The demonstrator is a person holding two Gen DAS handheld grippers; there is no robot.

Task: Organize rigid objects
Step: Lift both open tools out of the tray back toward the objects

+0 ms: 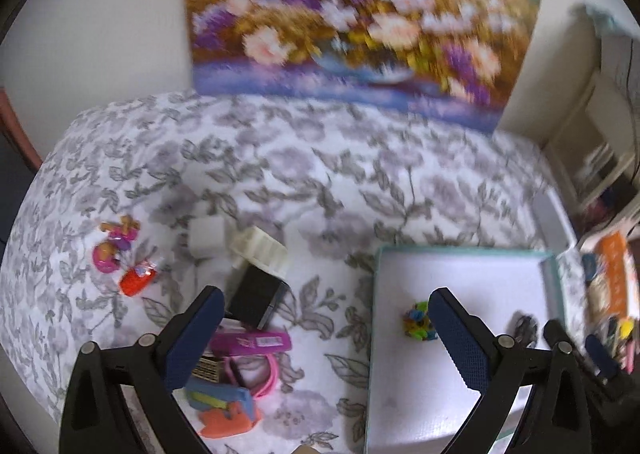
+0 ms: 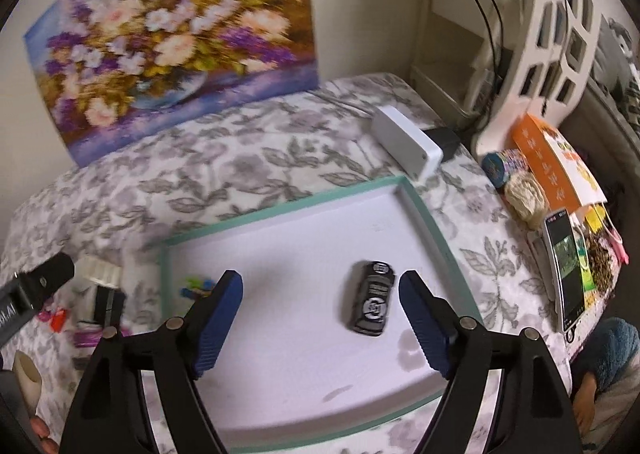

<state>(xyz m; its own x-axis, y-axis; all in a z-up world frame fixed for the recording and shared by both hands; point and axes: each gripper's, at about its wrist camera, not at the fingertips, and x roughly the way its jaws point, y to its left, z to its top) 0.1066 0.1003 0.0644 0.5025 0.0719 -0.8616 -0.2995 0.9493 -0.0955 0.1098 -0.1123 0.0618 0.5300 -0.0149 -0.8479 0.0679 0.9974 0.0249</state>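
Note:
A white tray with a teal rim [image 1: 460,250] [image 2: 424,210] lies on the floral bedspread. In it rest a small multicoloured toy [image 1: 418,322] [image 2: 196,286] and a dark car-like object [image 2: 372,298] [image 1: 526,328]. My left gripper [image 1: 324,334] hovers open over the gap between the tray's left rim and a pile of items: a black box [image 1: 256,294], a pink case [image 1: 252,342], a white ridged piece [image 1: 262,250], a white cube [image 1: 206,238]. My right gripper [image 2: 320,318] hangs open above the tray, its right finger just beside the dark object.
Pink and red small toys [image 1: 120,254] lie at the far left of the bed. A flower painting [image 1: 352,14] leans against the wall. A white box [image 2: 406,140], an orange book [image 2: 552,162] and a phone [image 2: 566,270] sit at the bed's right edge beside white shelving [image 2: 540,34].

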